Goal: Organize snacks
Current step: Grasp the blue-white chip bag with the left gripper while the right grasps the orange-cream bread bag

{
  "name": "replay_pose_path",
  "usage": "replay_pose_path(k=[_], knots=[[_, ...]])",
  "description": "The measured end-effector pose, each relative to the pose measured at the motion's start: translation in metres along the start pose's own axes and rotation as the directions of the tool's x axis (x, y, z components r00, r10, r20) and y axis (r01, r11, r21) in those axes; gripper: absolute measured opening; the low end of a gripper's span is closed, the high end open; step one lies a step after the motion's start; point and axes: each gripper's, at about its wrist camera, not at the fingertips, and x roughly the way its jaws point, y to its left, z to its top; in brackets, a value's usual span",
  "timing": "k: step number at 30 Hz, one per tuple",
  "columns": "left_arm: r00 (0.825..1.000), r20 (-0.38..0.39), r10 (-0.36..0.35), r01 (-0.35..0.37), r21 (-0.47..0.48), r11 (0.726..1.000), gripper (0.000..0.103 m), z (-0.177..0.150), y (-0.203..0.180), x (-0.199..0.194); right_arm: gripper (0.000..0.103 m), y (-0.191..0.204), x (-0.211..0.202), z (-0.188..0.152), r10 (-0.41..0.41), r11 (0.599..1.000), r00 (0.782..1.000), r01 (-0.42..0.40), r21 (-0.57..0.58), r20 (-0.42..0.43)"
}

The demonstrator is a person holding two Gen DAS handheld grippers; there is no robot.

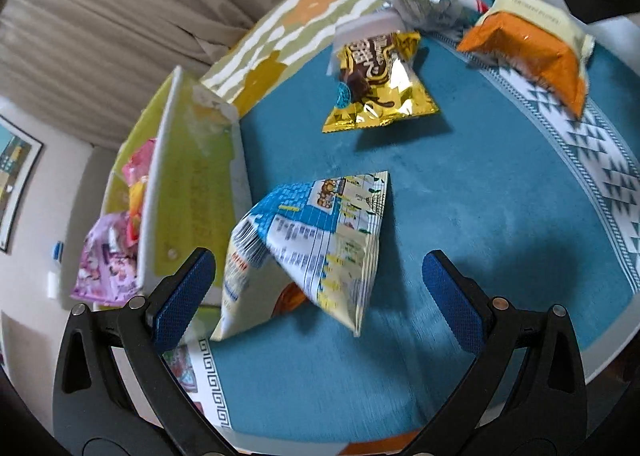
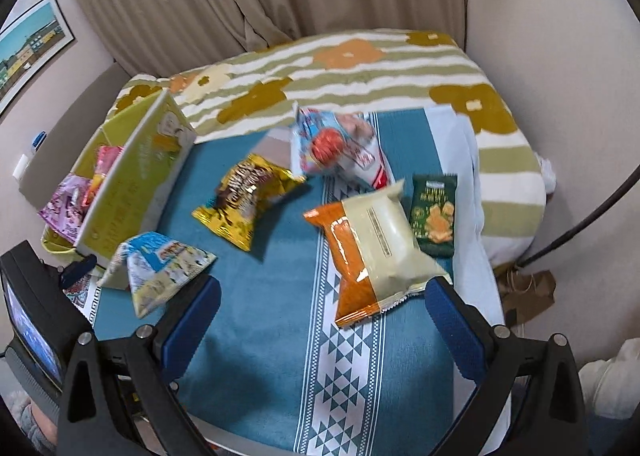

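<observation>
Both hand-held grippers, left (image 1: 318, 298) and right (image 2: 322, 314), are spread wide and empty. Just ahead, the blue-and-yellow pyramid-shaped snack packet (image 1: 316, 240) stands peak-up on the teal patterned cloth (image 1: 480, 216). Beyond it, the crinkled gold foil bag (image 1: 380, 84) lies lengthwise, pointing away.

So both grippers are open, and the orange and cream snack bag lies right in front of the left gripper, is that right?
Not quite. Both grippers are open, but the orange and cream bag lies in front of the right gripper, as the right wrist view shows. In front of the left gripper is the blue and yellow pyramid-shaped bag, as the left wrist view shows.
</observation>
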Motion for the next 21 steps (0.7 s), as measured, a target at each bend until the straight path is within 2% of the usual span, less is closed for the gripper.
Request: replay_pose_path(k=[6, 12, 17, 21], knots=[[0.999, -0.047, -0.016, 0.016, -0.001, 1.000, 0.103, 0.013, 0.011, 0.026, 0.102, -0.001, 0.021, 0.006, 0.005, 1.000, 1.000, -0.005, 0.014, -0.028], [0.993, -0.093, -0.068, 0.067, -0.011, 0.998, 0.102, 0.018, 0.020, 0.048, 0.102, -0.003, 0.045, 0.016, -0.047, 0.998, 0.998, 0.045, -0.033, -0.050], [0.994, -0.093, -0.051, 0.054, 0.032, 0.998, 0.089, 0.021, 0.018, 0.059, 0.102, -0.007, 0.065, 0.019, -0.112, 0.991, 0.992, 0.107, -0.077, -0.063], [0.995, -0.077, -0.056, 0.061, 0.056, 0.997, 0.083, 0.023, 0.017, 0.061, 0.098, -0.008, 0.071, 0.019, -0.129, 0.986, 0.991, 0.124, -0.114, -0.042]])
